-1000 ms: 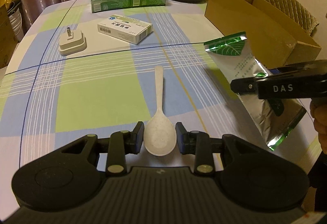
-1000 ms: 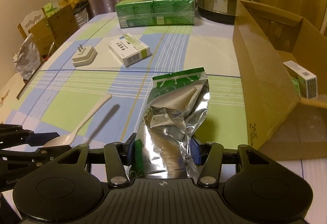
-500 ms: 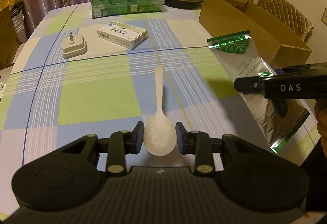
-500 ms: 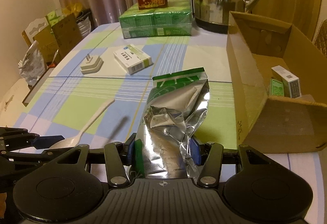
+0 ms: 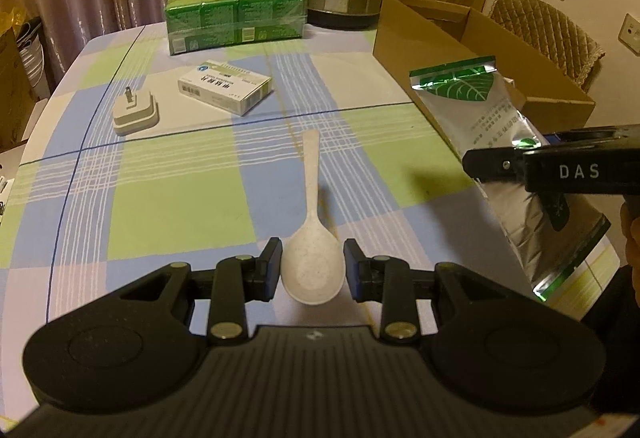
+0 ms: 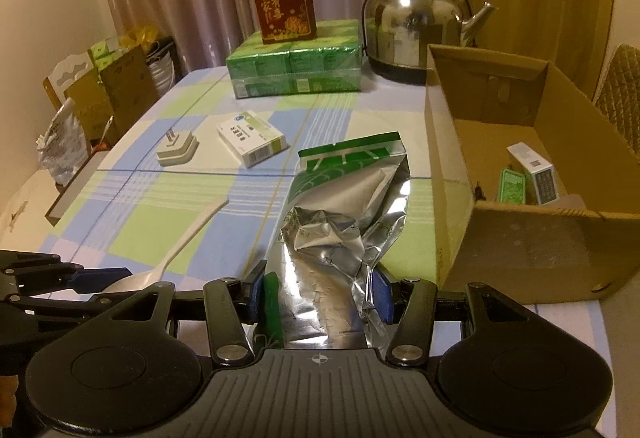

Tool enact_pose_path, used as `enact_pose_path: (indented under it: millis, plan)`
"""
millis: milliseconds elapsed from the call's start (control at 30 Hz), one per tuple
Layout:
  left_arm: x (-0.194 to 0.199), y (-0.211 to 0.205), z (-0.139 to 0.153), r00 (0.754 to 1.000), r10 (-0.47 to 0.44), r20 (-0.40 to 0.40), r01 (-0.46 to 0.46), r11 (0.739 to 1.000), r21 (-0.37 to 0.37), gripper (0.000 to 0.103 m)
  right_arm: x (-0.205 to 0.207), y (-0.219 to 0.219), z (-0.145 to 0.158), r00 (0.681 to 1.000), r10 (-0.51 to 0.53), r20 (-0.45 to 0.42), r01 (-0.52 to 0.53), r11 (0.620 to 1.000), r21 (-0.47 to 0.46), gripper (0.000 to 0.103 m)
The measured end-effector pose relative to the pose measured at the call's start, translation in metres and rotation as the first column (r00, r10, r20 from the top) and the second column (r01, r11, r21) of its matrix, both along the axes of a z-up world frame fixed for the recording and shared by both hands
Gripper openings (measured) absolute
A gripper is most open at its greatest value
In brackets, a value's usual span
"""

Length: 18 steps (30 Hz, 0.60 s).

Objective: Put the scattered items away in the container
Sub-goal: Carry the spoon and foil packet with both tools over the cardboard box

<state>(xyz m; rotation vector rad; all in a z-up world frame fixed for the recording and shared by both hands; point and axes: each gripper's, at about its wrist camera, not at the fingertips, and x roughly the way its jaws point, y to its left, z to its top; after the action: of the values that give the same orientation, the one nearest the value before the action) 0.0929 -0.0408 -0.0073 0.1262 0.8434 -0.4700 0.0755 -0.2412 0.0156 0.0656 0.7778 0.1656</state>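
Observation:
My left gripper [image 5: 312, 270] is shut on the bowl of a white plastic spoon [image 5: 311, 238], held above the checked tablecloth with its handle pointing away. My right gripper [image 6: 320, 294] is shut on a crumpled silver and green foil pouch [image 6: 348, 206], also lifted off the table. In the left wrist view the pouch [image 5: 484, 110] hangs at the right, left of the cardboard box [image 5: 440, 34]. The open box [image 6: 460, 158] stands at the table's right and holds two small packets [image 6: 532, 174]. A white medicine box [image 5: 225, 90] and a white plug adapter [image 5: 134, 112] lie on the far left.
A steel kettle [image 6: 416, 26] stands behind the box. A green wrapped pack [image 6: 296, 66] with a red carton [image 6: 282, 6] on top sits at the far edge. Bags and boxes [image 6: 112, 90] crowd the floor left of the table. A padded chair [image 5: 548, 22] is beyond the box.
Both grippers have risen with the spoon and the pouch, so the table looks farther below and more of the box's inside shows. Neither grip has changed.

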Motion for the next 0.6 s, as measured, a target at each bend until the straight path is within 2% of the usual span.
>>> enact_pose_path:
  millis: [233,600]
  plan:
    - [0.007,-0.022,0.014,1.0,-0.021,0.019,0.022,0.999,-0.037,0.028,-0.003,-0.015,0.015,0.999,-0.023,0.039,0.022,1.0,0.002,0.049]
    - [0.029,-0.086,0.051,0.993,-0.091,0.075,0.099,0.989,-0.114,0.028,0.002,-0.063,0.051,0.988,-0.086,0.128,0.09,0.996,-0.022,0.049]
